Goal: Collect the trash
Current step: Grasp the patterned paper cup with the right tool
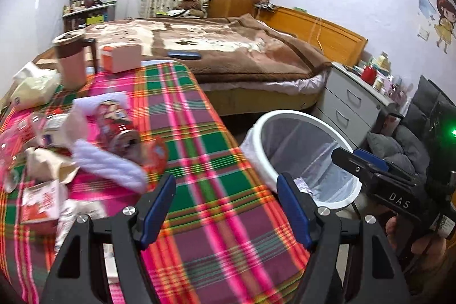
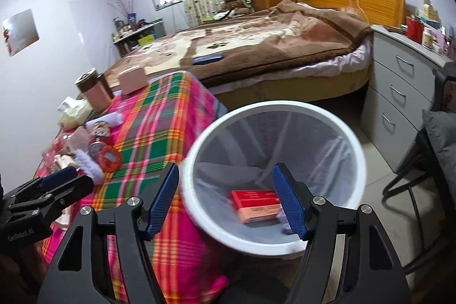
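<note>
Both grippers empty, jaws apart; trash pile on the table, one box already in the bin.

Left gripper (image 1: 226,207) hangs over the plaid tablecloth (image 1: 199,150), jaws spread wide, nothing between them. Right gripper (image 2: 229,200) is above the white bin (image 2: 357,150), jaws also wide apart and empty. The bin stands on the floor just beside the table's edge, lined with a thin bag; a red box (image 2: 255,204) lies at its bottom. Trash pile sits on the table's left part: crushed red can (image 1: 119,127), white fuzzy cloth (image 1: 111,164), torn brown paper (image 1: 45,164), clear plastic wrappers (image 1: 20,133), all touching or overlapping, blurred. Pink mug (image 1: 71,59) and a small orange-and-white box (image 1: 121,56) stand at the far end.
</note>
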{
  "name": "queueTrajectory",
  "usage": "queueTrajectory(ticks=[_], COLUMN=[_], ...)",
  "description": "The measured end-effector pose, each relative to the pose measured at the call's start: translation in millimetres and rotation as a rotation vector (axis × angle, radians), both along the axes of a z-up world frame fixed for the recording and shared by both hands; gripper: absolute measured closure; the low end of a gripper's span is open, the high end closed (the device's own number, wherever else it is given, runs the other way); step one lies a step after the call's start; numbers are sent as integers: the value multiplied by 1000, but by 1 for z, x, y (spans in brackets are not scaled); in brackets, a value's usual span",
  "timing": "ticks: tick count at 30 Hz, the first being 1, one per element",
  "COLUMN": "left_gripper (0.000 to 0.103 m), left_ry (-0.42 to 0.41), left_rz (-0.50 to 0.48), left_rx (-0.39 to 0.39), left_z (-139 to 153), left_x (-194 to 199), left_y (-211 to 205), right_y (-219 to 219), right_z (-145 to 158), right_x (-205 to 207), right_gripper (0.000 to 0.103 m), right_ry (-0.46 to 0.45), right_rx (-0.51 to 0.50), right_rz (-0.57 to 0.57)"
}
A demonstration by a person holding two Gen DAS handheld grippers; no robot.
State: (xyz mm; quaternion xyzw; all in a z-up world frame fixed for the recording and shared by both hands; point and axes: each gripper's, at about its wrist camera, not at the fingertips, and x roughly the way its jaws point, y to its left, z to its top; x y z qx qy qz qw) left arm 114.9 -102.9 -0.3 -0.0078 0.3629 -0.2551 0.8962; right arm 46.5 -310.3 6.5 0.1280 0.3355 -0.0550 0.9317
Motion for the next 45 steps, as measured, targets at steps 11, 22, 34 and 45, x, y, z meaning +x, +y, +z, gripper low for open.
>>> queueTrajectory(ticks=[11, 22, 34, 45], left_gripper=[28, 26, 25, 24], left_ry=[-34, -32, 5, 45], left_rz=[131, 256, 296, 224], left_rx=[14, 75, 62, 76], left_z=[-5, -17, -32, -43], left_x=[-11, -9, 7, 25], left_y=[80, 161, 207, 212], right_y=[55, 127, 178, 204], right_z=[-2, -23, -40, -52], right_x=[2, 21, 41, 50], right_gripper=[33, 33, 34, 63], right_ry=[-10, 56, 118, 161], right_rx=[26, 50, 72, 75], right_rz=[131, 295, 403, 479])
